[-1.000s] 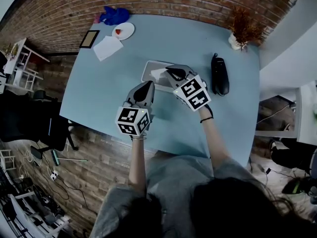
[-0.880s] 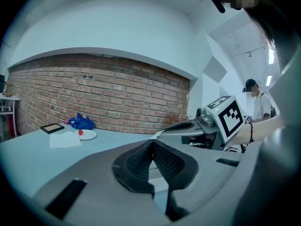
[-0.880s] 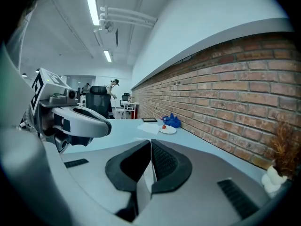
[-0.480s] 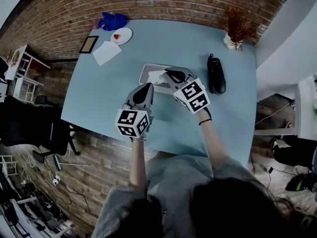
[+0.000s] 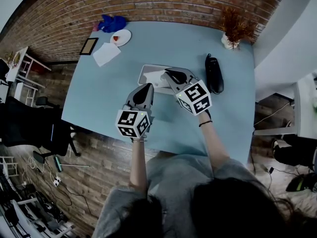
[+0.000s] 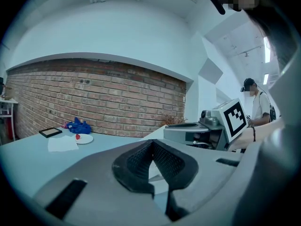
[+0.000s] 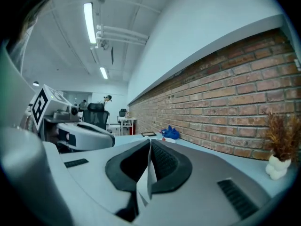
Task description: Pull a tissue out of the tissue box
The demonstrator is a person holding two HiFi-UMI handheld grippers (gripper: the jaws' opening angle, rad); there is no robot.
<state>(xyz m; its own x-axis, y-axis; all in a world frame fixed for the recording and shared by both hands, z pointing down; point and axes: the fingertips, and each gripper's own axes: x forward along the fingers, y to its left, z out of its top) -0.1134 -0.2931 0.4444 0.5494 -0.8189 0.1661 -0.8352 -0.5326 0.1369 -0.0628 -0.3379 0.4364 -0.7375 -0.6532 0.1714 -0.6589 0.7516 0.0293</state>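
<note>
Right claw (image 5: 174,75) is clamped down on the tissue (image 7: 146,175), the white sheet pinched flat between its jaws. It sits right over the tissue box (image 5: 147,74), dead centre of the frame on the blue desk (image 5: 106,100). Left claw (image 5: 147,87) hovers just below the box with its jaws pressed together and nothing in them. A black object (image 5: 214,75) lies to the right, and a dried plant (image 5: 233,26) stands at upper right.
</note>
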